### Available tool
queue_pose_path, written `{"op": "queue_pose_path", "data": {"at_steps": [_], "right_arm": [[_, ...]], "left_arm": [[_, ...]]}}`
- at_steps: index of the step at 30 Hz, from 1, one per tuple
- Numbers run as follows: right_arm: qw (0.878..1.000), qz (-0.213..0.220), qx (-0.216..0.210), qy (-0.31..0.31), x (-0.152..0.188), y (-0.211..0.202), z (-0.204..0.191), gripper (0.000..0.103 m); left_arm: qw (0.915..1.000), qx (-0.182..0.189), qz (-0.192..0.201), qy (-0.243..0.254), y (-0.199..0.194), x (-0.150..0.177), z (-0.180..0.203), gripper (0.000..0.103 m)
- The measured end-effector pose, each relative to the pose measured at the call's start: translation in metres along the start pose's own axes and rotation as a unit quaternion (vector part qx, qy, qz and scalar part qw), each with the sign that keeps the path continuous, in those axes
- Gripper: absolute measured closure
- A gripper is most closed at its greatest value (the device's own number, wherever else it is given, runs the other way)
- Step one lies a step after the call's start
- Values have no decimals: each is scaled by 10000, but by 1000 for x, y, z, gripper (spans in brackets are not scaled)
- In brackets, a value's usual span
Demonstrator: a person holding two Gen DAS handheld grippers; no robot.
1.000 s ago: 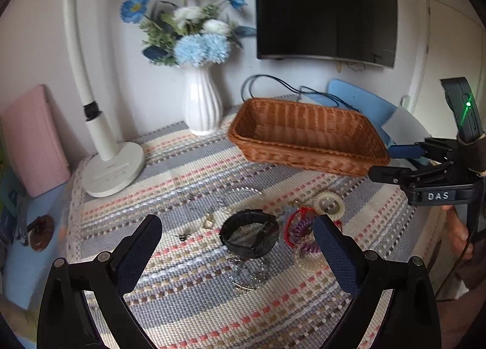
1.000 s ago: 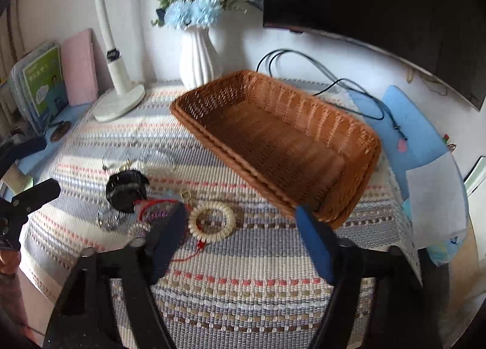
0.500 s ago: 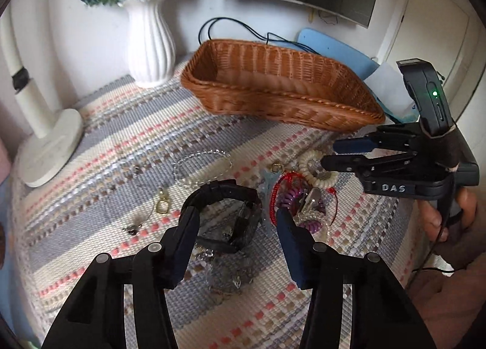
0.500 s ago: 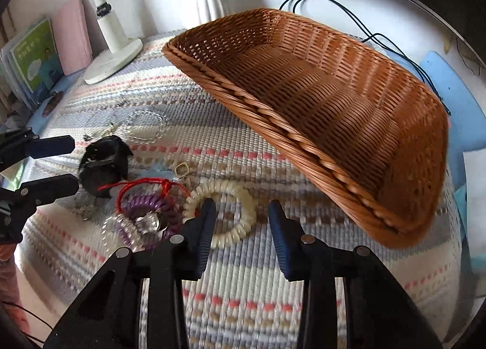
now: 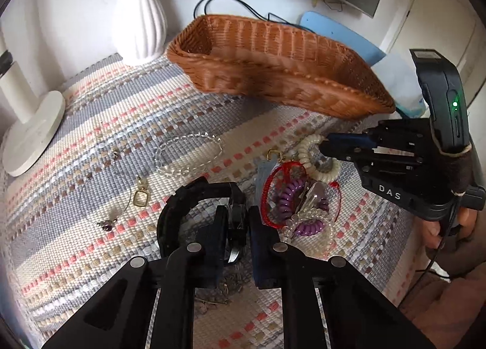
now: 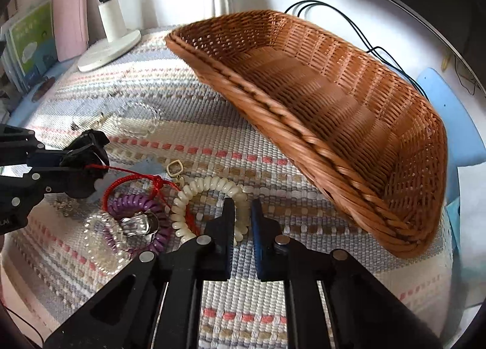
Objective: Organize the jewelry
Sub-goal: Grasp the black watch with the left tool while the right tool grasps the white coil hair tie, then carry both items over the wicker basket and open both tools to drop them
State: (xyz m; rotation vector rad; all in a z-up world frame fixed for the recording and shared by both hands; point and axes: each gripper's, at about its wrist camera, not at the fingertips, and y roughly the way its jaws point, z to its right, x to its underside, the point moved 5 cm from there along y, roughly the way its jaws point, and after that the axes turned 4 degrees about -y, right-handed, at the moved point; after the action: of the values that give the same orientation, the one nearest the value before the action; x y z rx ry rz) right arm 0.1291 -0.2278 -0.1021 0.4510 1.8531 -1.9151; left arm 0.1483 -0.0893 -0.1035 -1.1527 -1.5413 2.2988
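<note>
On my left, the left gripper [image 5: 237,221] pinches the black watch [image 5: 194,206] by its face side, jaws closed across the band so I can lift it without dragging the loose pieces around it. The watch is a thick dark loop, standing partly on edge on the striped cloth [image 5: 100,124]. Left of it lie a thin wire necklace [image 5: 121,206] and a clear bead bracelet [image 5: 188,154], spread flat and untouched.

In the middle is a tangle: red cord [image 6: 133,180], purple coil [image 6: 142,209], a clear clip [image 6: 138,224].

To the right, the right gripper [image 6: 243,221] closes on the cream coil [image 6: 209,188], nipping its near arc, which keeps the grip clear of the tangle. The coil is pale, ribbed, springy-looking. The basket [image 6: 349,124] sits just beyond, empty, open towards me, I judge as the destination.
</note>
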Motion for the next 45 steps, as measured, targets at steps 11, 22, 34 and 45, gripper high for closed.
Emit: {"op": "queue_pose_path", "data": {"at_steps": [11, 22, 34, 45], "right_arm": [[9937, 1049, -2, 393, -39, -81, 44, 90], [9933, 151, 546, 1006, -64, -11, 131, 90], [9949, -220, 308, 937, -60, 13, 129, 90], [9949, 618, 67, 798, -43, -70, 95, 78]], "left_arm": [[9944, -180, 1018, 220, -73, -55, 21, 88], [9955, 90, 701, 634, 20, -180, 58, 88], [9983, 294, 36, 497, 92, -185, 58, 85], [9932, 376, 976, 516, -34, -142, 55, 57]]}}
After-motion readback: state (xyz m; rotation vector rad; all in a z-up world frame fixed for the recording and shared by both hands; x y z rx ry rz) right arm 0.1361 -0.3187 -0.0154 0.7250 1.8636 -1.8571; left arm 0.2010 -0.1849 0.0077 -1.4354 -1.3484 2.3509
